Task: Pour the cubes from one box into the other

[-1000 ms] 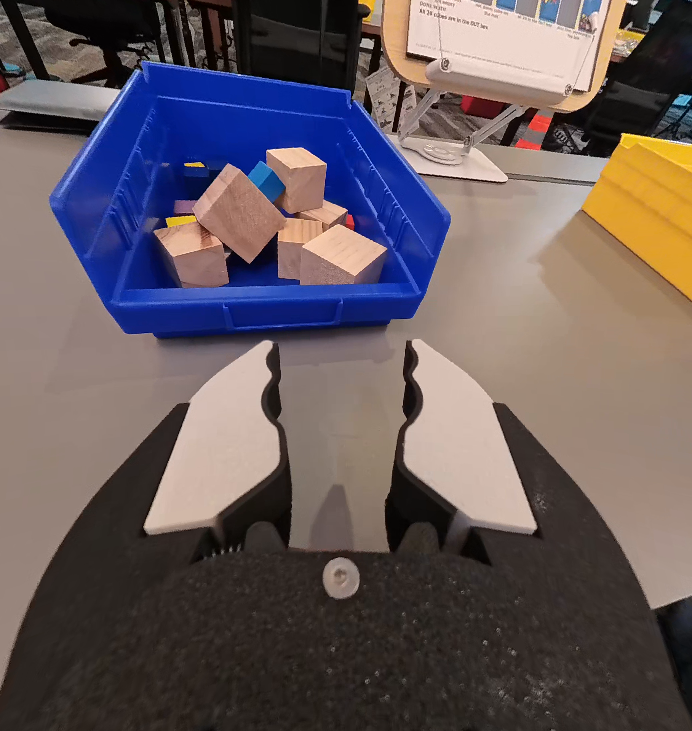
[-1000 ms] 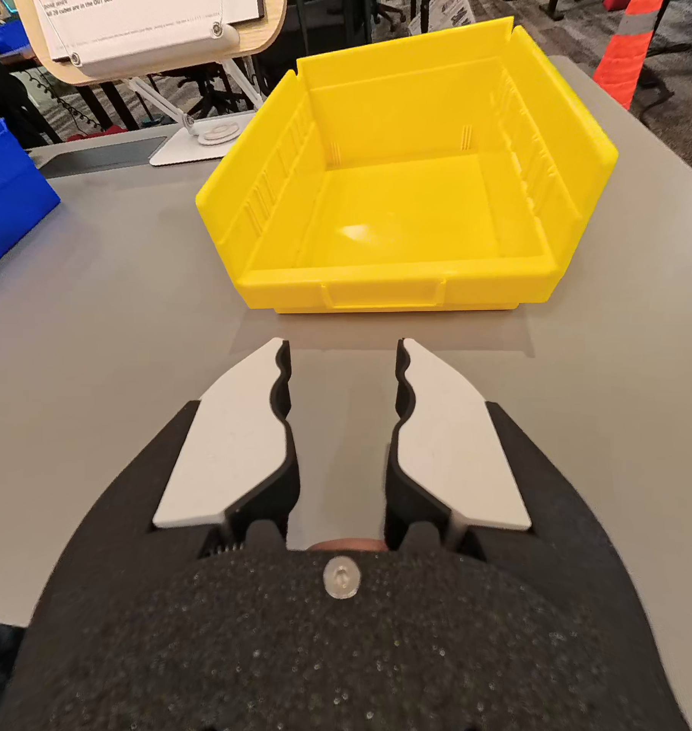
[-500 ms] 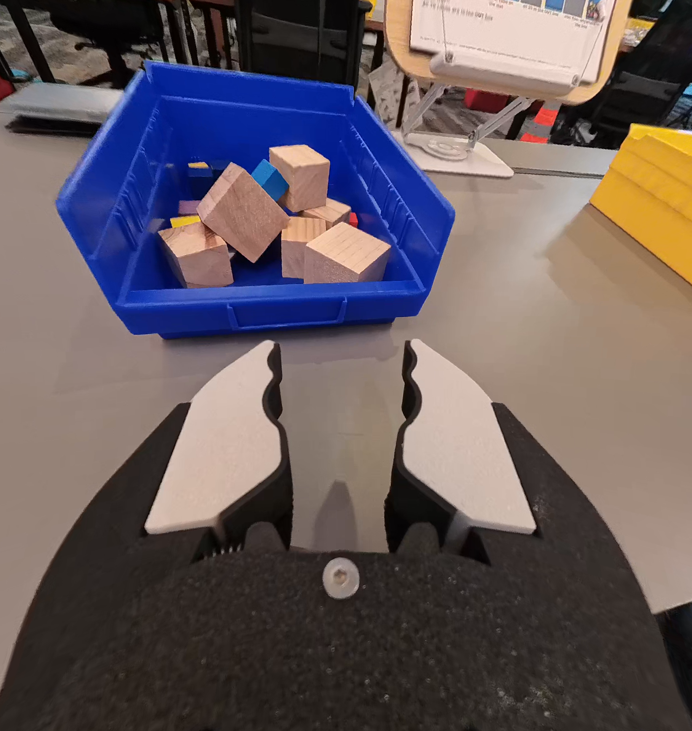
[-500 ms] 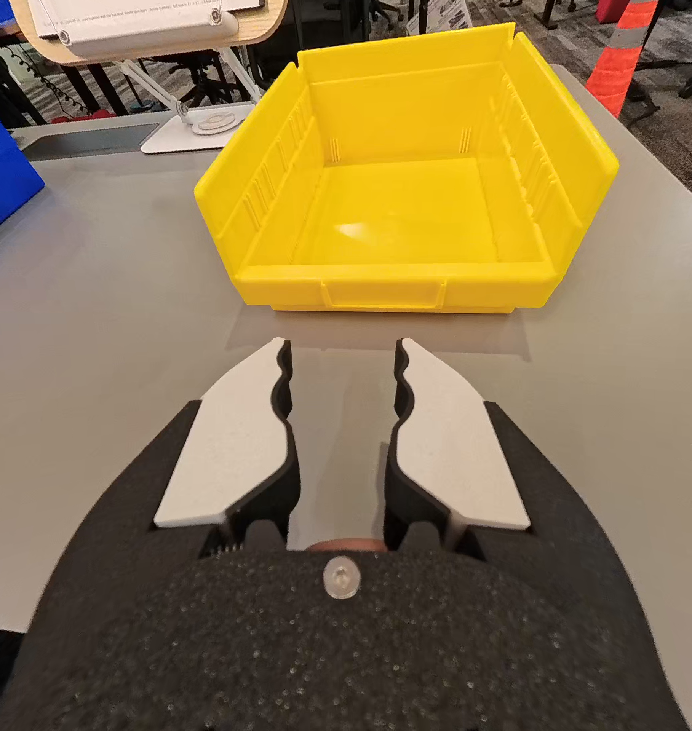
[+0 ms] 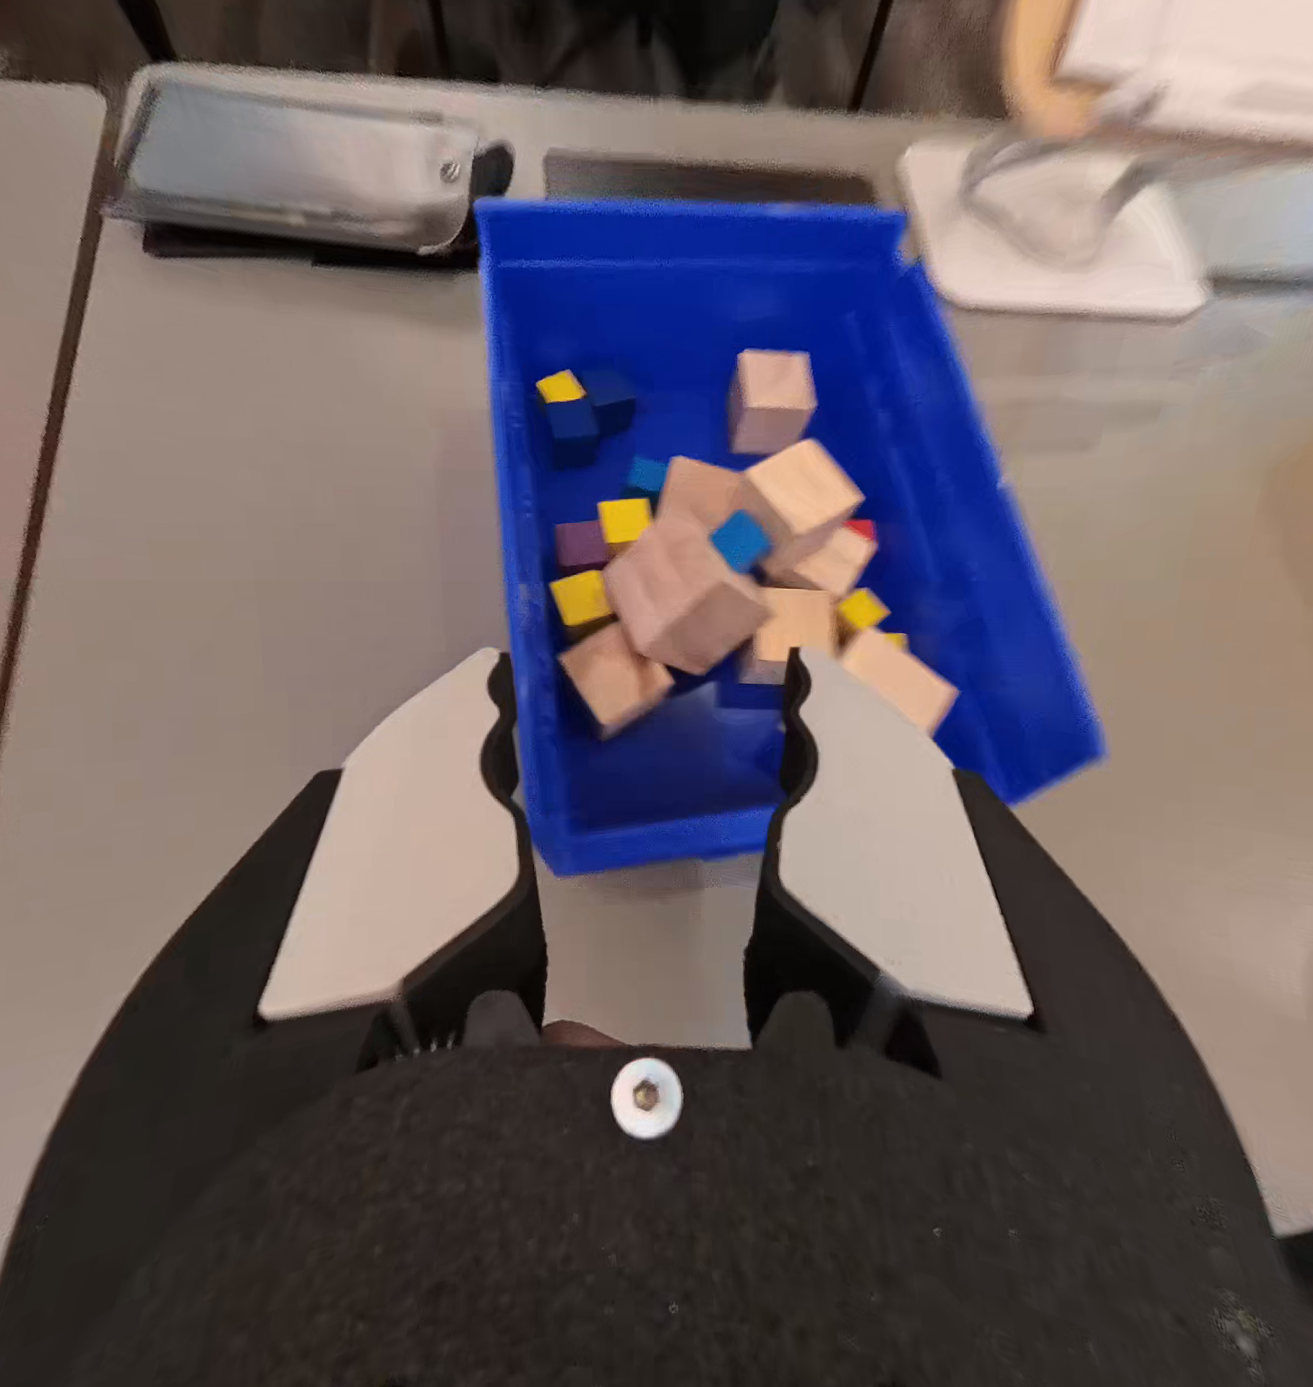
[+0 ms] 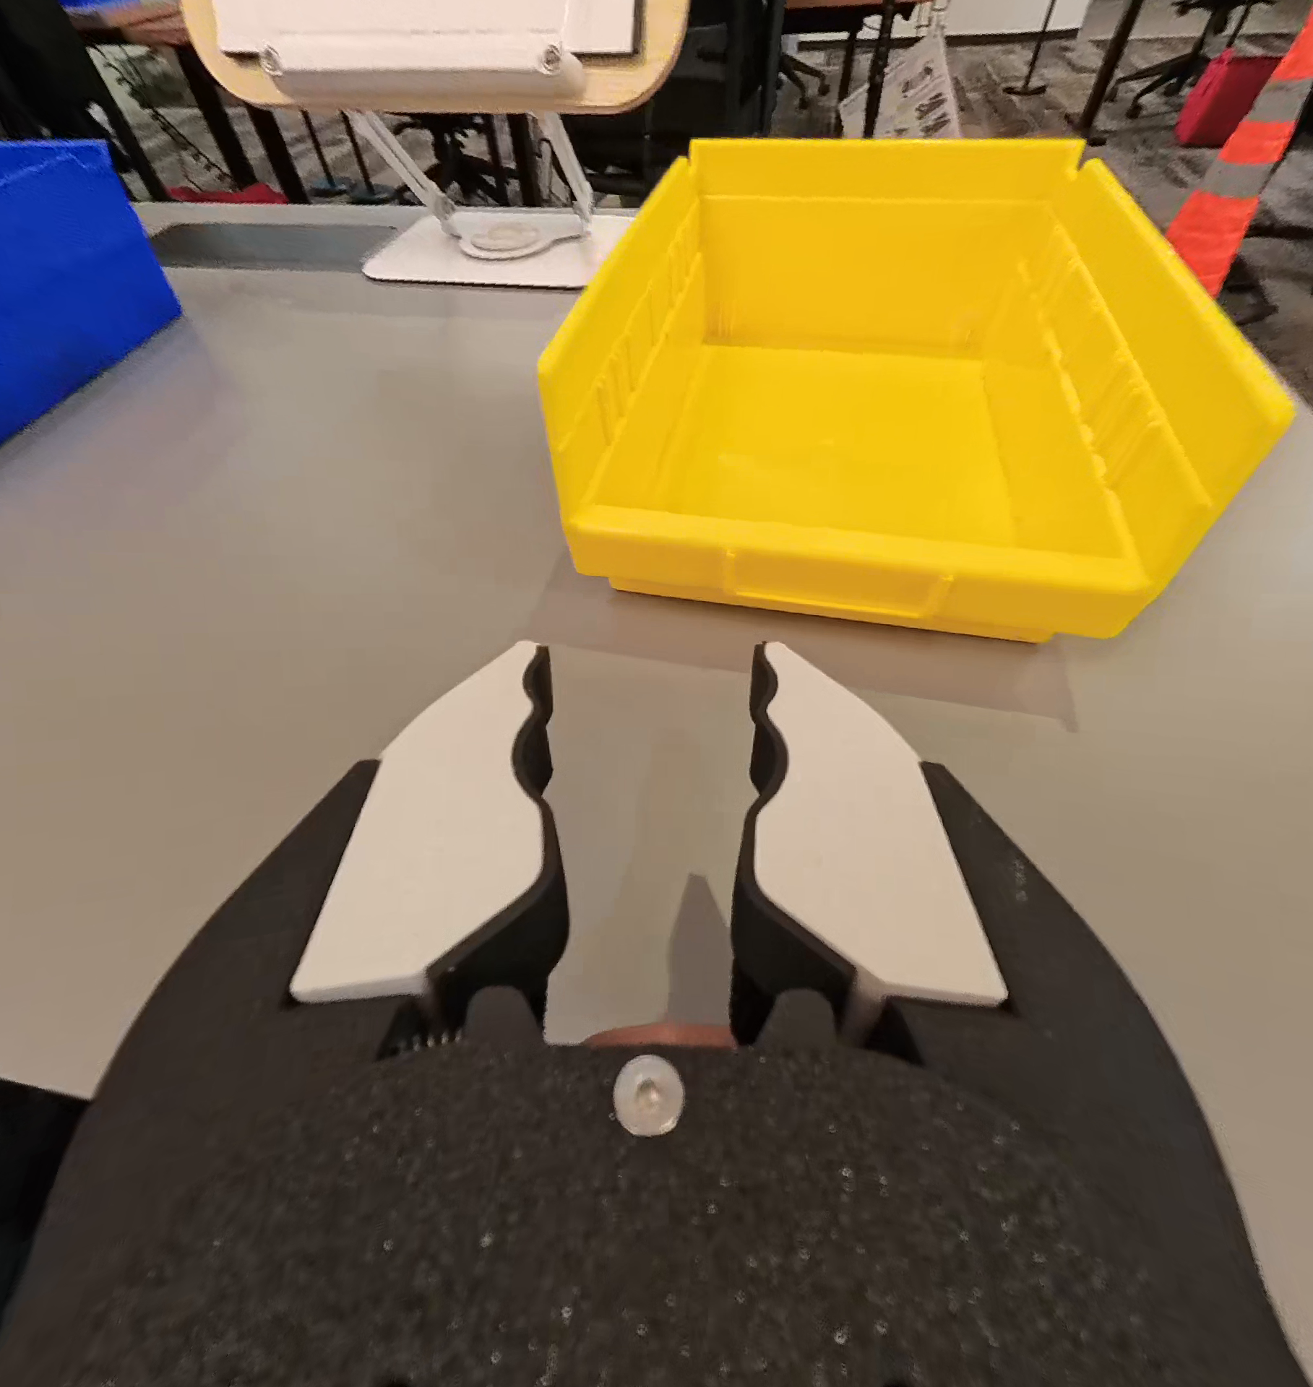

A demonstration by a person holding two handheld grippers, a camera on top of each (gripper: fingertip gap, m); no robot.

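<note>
The blue bin [image 5: 938, 465] is sitting on the grey tabletop [image 5: 263, 525], loaded with loose wooden and coloured cubes [image 5: 683, 593]. It looks like stiff, smooth plastic, moderately heavy, with contents likely to shift; its near rim seems the best hold. The left tongs [image 5: 644, 660] are hovering wide and empty above that rim, angled down. The right tongs [image 6: 649, 649] are gaping, empty, near the empty yellow bin [image 6: 863, 540].

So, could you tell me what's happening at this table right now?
A person holds a two-finger gripper in each hand to pour cubes between boxes. The left gripper is open above the near end of the blue box, which holds the wooden and coloured cubes. The right gripper is open over bare table, short of the empty yellow box. Nothing is gripped or poured yet.
</note>
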